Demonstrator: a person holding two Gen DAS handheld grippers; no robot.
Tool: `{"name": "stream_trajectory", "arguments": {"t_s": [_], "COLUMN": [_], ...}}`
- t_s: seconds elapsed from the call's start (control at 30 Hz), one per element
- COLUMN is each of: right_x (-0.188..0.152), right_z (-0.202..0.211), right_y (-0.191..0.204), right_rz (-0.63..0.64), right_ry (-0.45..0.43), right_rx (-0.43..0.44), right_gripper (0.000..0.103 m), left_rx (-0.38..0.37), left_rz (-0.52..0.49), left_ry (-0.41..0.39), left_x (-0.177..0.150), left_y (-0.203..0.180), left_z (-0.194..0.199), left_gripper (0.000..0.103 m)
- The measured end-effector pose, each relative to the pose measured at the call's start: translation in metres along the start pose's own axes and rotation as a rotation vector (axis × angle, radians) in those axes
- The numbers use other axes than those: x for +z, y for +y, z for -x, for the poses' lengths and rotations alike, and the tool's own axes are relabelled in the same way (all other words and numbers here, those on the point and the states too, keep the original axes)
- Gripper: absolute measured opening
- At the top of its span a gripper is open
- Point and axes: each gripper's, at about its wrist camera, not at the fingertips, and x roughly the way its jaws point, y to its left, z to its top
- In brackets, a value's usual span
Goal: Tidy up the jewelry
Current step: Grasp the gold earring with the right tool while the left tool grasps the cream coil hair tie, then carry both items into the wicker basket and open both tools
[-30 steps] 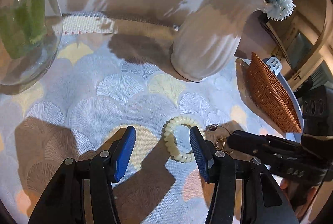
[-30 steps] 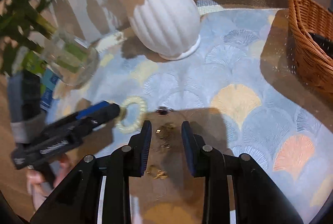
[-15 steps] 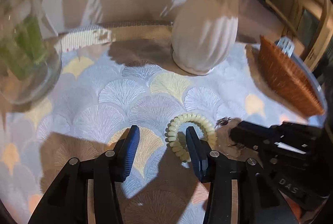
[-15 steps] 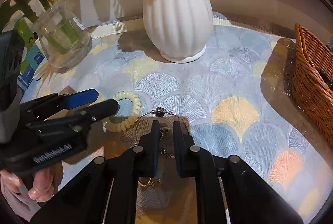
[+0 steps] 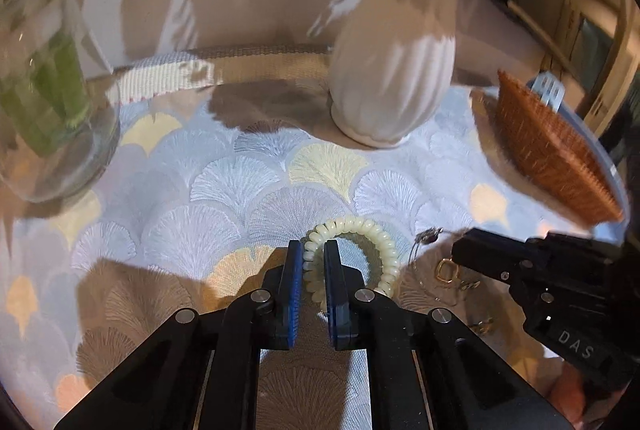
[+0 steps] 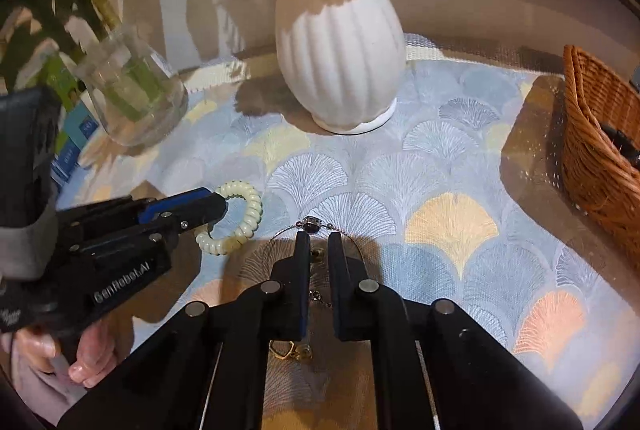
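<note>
A cream coiled bracelet (image 5: 372, 238) lies on the patterned cloth. My left gripper (image 5: 313, 250) is shut on its left side; it also shows in the right wrist view (image 6: 218, 208) gripping the bracelet (image 6: 248, 206). My right gripper (image 6: 319, 242) is shut on a thin wire necklace (image 6: 312, 224) with a dark bead, small gold pieces (image 6: 288, 350) lying under it. In the left wrist view the right gripper (image 5: 460, 246) sits over gold charms (image 5: 444, 268) right of the bracelet.
A white ribbed vase (image 6: 340, 58) with flowers stands at the back centre. A glass vase with green stems (image 6: 132, 94) stands back left. A brown wicker basket (image 6: 596, 142) sits at the right edge, also in the left wrist view (image 5: 548, 154).
Both grippers have closed: the left one shut on the side of the cream bracelet, the right one narrowed onto the wire necklace. Both views have shifted slightly forward.
</note>
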Motion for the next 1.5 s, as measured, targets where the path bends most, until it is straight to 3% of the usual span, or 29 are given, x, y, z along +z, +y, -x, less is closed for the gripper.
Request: {"name": "stream_trajectory", "arguments": {"t_s": [0.17,0.47,0.7,0.8,0.97,1.1,1.33,1.4,1.5], "right_x": [0.002,0.002,-0.001,-0.005,-0.007,-0.010,-0.019,-0.021,-0.017], "right_z": [0.007,0.024,0.075,0.109,0.175,0.217,0.240,0.235,0.222], "right_y": [-0.015,-0.027,-0.036,-0.061,-0.111,-0.161,-0.250,-0.272,-0.293], "right_rz": [-0.075,-0.124,-0.175,-0.238,-0.307,-0.380,-0.543,-0.587,-0.611], "right_ry": [-0.024,-0.070,-0.148,-0.184,-0.310,-0.376,-0.392,-0.372,-0.314], "right_rx": [0.079,0.122,0.165,0.203,0.131,0.094,-0.038,-0.012,-0.038], "right_gripper": [0.010,0.010,0.010,0.010,0.010,0.010,0.010,0.010,0.010], "left_rx": [-0.085,-0.125,-0.172,-0.181,-0.218,-0.339,-0.365,-0.362,-0.439], "left_rz": [0.069,0.052,0.021,-0.035,-0.148,-0.189,-0.259,-0.282,-0.269], "left_ry": [-0.016,-0.059,-0.072,-0.102,-0.138,-0.134,-0.091,-0.065,0.015], "left_x": [0.000,-0.001,-0.003,0.004,0.024,0.050,0.087,0.096,0.108], "left_y": [0.011,0.002,-0.022,-0.047,-0.110,-0.160,-0.245,-0.268,-0.284], "left_z": [0.007,0.020,0.042,0.061,0.082,0.081,0.044,0.027,0.000], "left_gripper": [0.010,0.010,0.010,0.010,0.010,0.010,0.010,0.010,0.010]}}
